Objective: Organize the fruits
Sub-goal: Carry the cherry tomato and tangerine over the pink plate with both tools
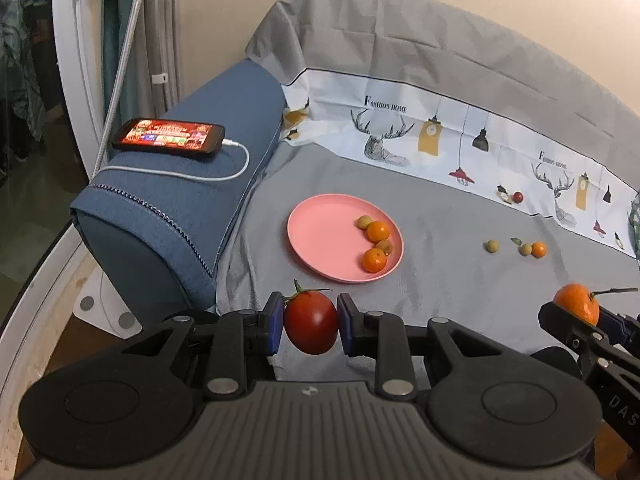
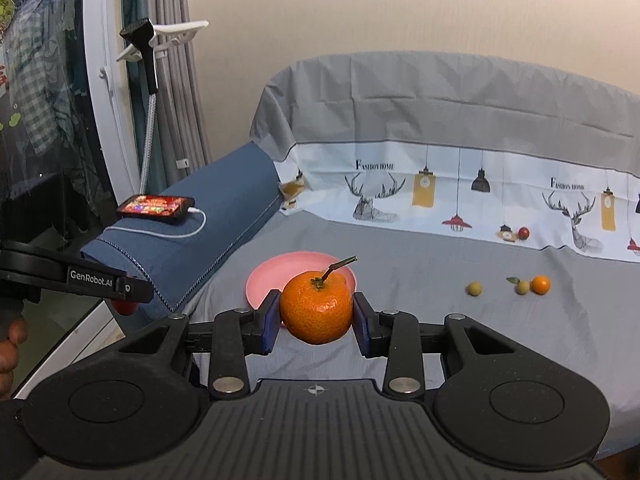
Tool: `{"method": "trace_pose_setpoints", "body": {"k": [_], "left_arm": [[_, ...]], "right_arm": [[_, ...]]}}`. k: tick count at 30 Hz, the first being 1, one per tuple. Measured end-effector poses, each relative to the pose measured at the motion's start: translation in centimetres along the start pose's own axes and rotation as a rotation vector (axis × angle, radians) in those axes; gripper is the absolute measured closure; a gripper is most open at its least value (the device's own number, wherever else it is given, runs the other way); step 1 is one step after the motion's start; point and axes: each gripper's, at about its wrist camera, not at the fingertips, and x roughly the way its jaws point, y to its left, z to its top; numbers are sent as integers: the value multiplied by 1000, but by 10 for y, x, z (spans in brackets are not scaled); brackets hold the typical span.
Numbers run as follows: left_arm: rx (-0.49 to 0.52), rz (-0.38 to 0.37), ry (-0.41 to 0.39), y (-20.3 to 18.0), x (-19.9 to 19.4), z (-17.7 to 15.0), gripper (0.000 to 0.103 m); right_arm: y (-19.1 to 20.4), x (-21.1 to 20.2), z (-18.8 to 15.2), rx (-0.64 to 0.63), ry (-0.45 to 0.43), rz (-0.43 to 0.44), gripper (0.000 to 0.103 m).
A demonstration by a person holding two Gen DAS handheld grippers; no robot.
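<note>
Between our left gripper's (image 1: 311, 330) blue pads sits a red tomato (image 1: 311, 328), clamped and lifted off the grey cover (image 1: 440, 280). Our right gripper (image 2: 316, 318) is closed on a big stemmed mandarin (image 2: 316, 308), also held clear of the cover. Ahead of the left gripper, just past the tomato, is the pink plate (image 1: 320, 236); from the right gripper it sits ahead and a bit left, partly hidden behind the mandarin.

Progress, as we read it: about midway. On the plate already: two small oranges (image 1: 378, 231) and two small yellowish fruits (image 1: 363, 222). Two fruits are in hand, neither placed yet. Left out on the cover, ahead and right of both grippers, well apart from the plate: one yellowish fruit alone (image 1: 492, 246), plus a yellowish one with a leaf (image 1: 525, 249) touching a small orange (image 1: 539, 249). A small red fruit (image 1: 518, 197) sits farther back by the printed cloth; real or printed, we can't tell.
</note>
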Motion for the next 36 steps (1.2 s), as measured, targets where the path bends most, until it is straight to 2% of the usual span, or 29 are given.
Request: {"method": "trace_pose_setpoints", "body": {"k": [9,17,24,36], "left_arm": [[-29,0,72,12,31,5,72],[-52,10,120,23,70,22,72],[-47,16,173,21,120,44,72],[-9,50,287,8,235,75,72]], "right_arm": [[3,27,-2,-17,70,-4,64],[5,64,5,-48,111,-23,64],[3,118,6,-42,186,-13,64],[9,238,4,-72,282,61,64]]}}
